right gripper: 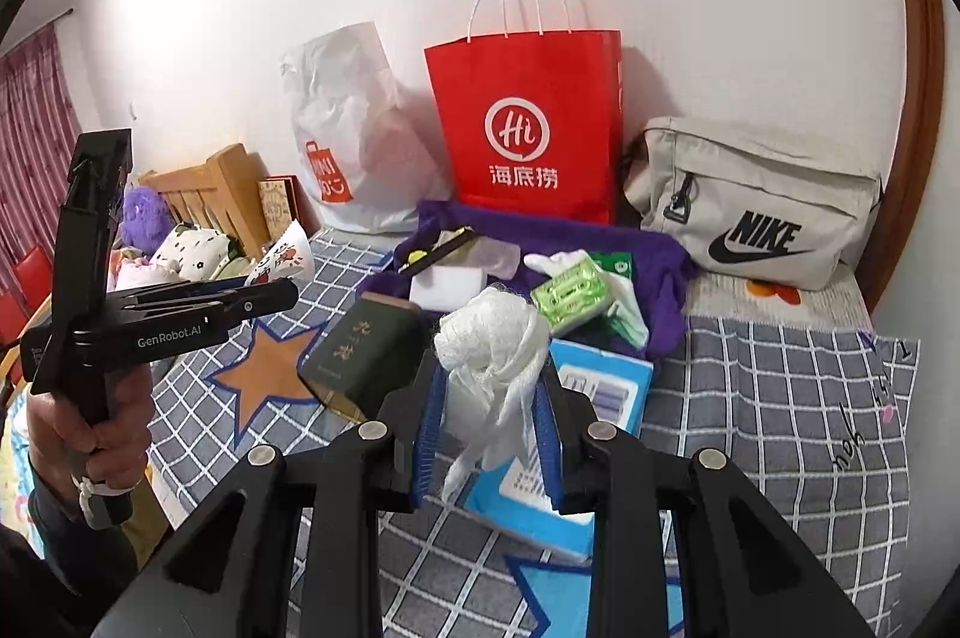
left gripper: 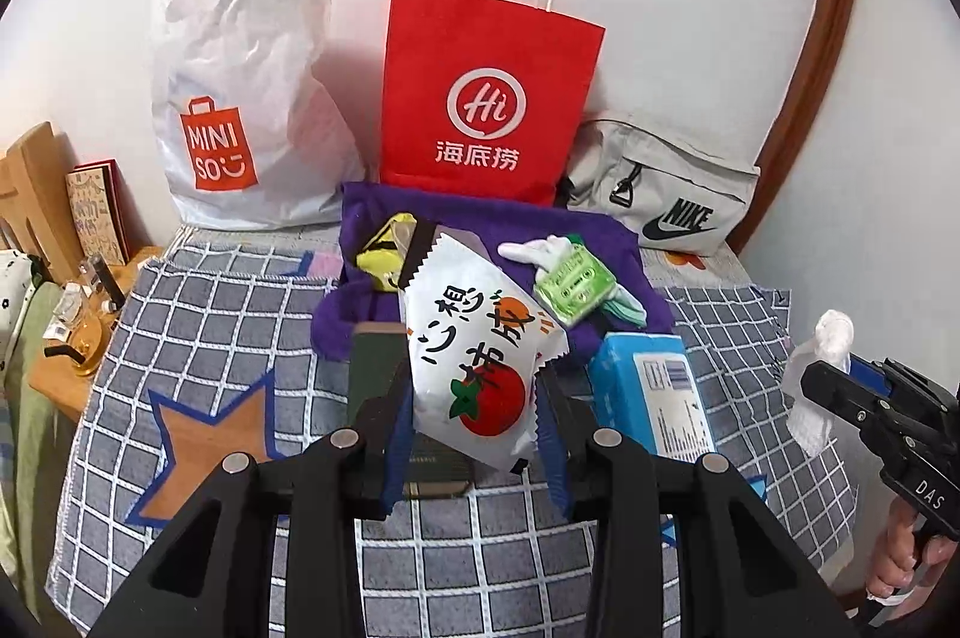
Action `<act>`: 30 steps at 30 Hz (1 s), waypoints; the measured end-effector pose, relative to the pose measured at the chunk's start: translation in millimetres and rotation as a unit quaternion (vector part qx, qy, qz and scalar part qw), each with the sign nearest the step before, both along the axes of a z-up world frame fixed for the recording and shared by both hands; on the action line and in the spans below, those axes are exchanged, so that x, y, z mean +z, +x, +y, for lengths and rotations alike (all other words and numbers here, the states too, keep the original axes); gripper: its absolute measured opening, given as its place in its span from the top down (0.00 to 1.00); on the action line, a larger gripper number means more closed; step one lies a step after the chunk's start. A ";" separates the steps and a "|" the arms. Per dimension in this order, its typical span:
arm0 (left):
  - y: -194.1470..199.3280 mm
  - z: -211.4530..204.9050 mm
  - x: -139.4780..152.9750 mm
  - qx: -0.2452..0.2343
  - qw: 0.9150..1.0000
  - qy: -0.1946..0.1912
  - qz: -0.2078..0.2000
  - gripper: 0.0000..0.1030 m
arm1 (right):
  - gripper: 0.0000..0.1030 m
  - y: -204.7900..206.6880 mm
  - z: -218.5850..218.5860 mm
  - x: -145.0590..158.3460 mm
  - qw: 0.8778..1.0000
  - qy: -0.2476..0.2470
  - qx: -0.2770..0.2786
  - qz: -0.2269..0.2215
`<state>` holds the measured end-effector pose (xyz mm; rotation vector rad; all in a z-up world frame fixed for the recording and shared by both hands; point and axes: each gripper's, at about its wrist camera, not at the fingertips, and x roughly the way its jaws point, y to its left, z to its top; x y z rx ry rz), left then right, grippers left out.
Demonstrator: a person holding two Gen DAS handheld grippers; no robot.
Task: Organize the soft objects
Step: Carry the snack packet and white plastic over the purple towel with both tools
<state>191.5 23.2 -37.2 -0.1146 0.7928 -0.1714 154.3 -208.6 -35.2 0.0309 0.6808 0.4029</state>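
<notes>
My left gripper (left gripper: 474, 416) is shut on a white snack packet (left gripper: 474, 344) printed with a red persimmon, held above the checked cloth. My right gripper (right gripper: 489, 428) is shut on a bunched white gauze cloth (right gripper: 492, 356), also lifted; the gauze also shows at the right of the left wrist view (left gripper: 822, 368). A purple cloth (right gripper: 654, 260) lies by the wall with a green cassette-print pouch (right gripper: 570, 299), a white glove (right gripper: 561, 260), a white sponge block (right gripper: 447, 287) and a yellow item (left gripper: 384, 248) on it.
A red Hi paper bag (left gripper: 486, 98), a white Miniso plastic bag (left gripper: 240, 110) and a grey Nike bag (right gripper: 756, 206) stand along the wall. A dark green tin (right gripper: 360, 350) and a blue box (left gripper: 654, 398) lie on the checked cloth (left gripper: 228, 314). A wooden bed frame (right gripper: 204, 194) is left.
</notes>
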 end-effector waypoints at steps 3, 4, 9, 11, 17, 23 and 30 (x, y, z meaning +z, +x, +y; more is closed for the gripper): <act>6.6 3.2 3.0 0.004 1.000 0.003 0.000 0.66 | 0.72 7.3 1.0 1.5 1.000 -0.002 -0.002 0.000; 7.4 4.1 3.7 0.005 1.000 0.002 -0.001 0.66 | 0.72 9.3 0.9 2.0 1.000 -0.002 -0.002 0.000; 15.1 9.1 8.7 0.012 1.000 0.005 -0.004 0.66 | 0.72 20.3 0.5 5.2 1.000 -0.001 -0.007 0.001; 18.8 10.1 9.5 0.013 1.000 0.006 -0.004 0.66 | 0.72 24.7 -0.3 5.3 1.000 0.000 -0.009 0.002; 27.0 12.4 10.5 0.015 1.000 0.006 -0.003 0.66 | 0.72 38.9 -2.6 5.3 1.000 0.003 -0.017 0.007; 41.5 16.3 10.0 0.018 1.000 0.003 0.001 0.66 | 0.71 51.9 -5.0 5.3 1.000 0.003 -0.022 0.009; 57.3 19.9 5.2 0.021 1.000 -0.001 0.007 0.66 | 0.71 70.0 -7.3 5.1 1.000 0.000 -0.024 0.007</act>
